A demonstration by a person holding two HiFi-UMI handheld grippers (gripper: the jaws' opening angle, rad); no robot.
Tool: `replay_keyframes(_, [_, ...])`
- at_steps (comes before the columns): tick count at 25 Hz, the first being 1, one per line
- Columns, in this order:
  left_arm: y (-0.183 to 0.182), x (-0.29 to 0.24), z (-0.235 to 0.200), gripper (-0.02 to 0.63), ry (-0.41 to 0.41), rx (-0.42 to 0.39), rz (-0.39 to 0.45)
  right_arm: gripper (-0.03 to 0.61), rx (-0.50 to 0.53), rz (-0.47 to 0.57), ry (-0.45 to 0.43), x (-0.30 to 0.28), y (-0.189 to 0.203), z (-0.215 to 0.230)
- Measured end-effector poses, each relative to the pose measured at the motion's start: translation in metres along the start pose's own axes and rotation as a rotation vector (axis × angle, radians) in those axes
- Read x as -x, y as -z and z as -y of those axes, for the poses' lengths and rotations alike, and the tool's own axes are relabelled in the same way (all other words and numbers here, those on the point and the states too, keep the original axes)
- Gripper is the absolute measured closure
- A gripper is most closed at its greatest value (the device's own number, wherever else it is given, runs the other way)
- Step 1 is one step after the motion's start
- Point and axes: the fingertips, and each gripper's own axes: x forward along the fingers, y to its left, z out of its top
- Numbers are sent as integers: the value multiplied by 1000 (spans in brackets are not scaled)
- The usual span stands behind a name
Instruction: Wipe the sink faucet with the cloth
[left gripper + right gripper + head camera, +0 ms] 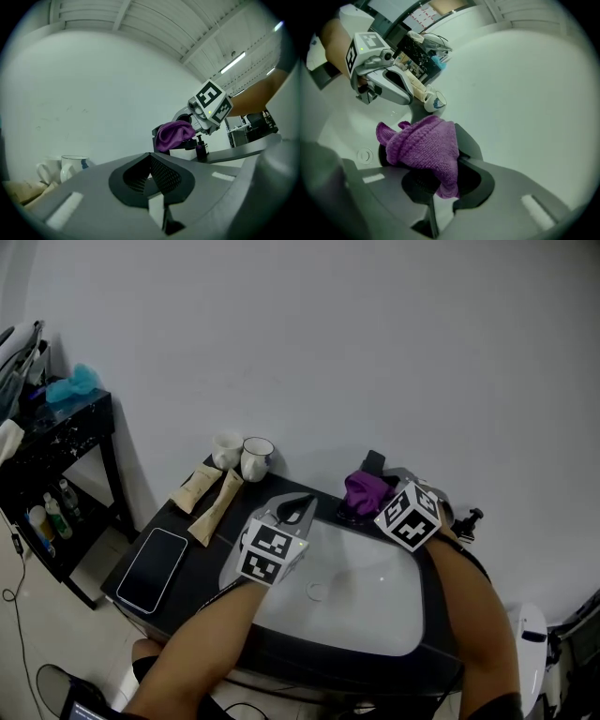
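Purple knit cloth (pixel 366 489) is what I see bunched over the black faucet (pixel 374 462) at the back of the sink (pixel 375 610), and my right gripper (pixel 440 190) is clenched on its lower fold. In the right gripper view the cloth drapes across the faucet's dark body, with a loose end sticking out to the left towards the basin. My left gripper (pixel 298 510) is over the left rear part of the white basin. Its jaws are pressed together with nothing between them, as the left gripper view shows. I cannot tell from any view whether it touches the basin. From that same view I look across at the cloth on the faucet, with the right gripper's marker cube just behind it. The two grippers are near one another but apart. The sink is set into a dark worktop (pixel 202 554). On the worktop to the left of the basin lies a phone (pixel 153 568), screen up, and beyond it are two tan packets (pixel 206 495) side by side. Two white mugs (pixel 242 455) stand touching by the wall. Further left a black shelf unit (pixel 56 442) stands on the floor, well apart from the sink
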Motion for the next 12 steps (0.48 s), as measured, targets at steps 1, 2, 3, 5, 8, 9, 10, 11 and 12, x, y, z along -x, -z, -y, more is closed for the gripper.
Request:
replay_keyframes(1, [1, 0, -1, 597, -4, -1, -4, 524, 1, -11, -18, 0, -1, -2])
replay_keyframes(2, [1, 0, 0, 597, -3, -1, -8, 525, 7, -23, -35, 0, -1, -4])
replay_keyframes(3, [2, 0, 1, 597, -1, -4, -14, 525, 18, -34, -51, 2, -1, -6])
replay_keyframes(5, [4, 1, 2, 597, -5, -24, -28, 525, 53, -48, -79, 7, -2, -12])
replay_keyframes(8, [6, 3, 4, 597, -8, -48, -47, 525, 103, -47, -119, 20, -7, -24])
replay_keyframes(9, [6, 3, 4, 597, -9, -49, -50, 525, 122, -46, -127, 25, -9, -28])
replay_keyframes(10, [6, 4, 3, 597, -11, -49, -52, 525, 144, -45, -132, 29, -11, -32])
replay_keyframes(11, [6, 5, 2, 597, -14, -48, -54, 525, 166, -45, -135, 33, -13, -36])
replay_keyframes(12, [6, 5, 1, 597, -17, -47, -55, 525, 185, -44, -137, 37, -15, -40])
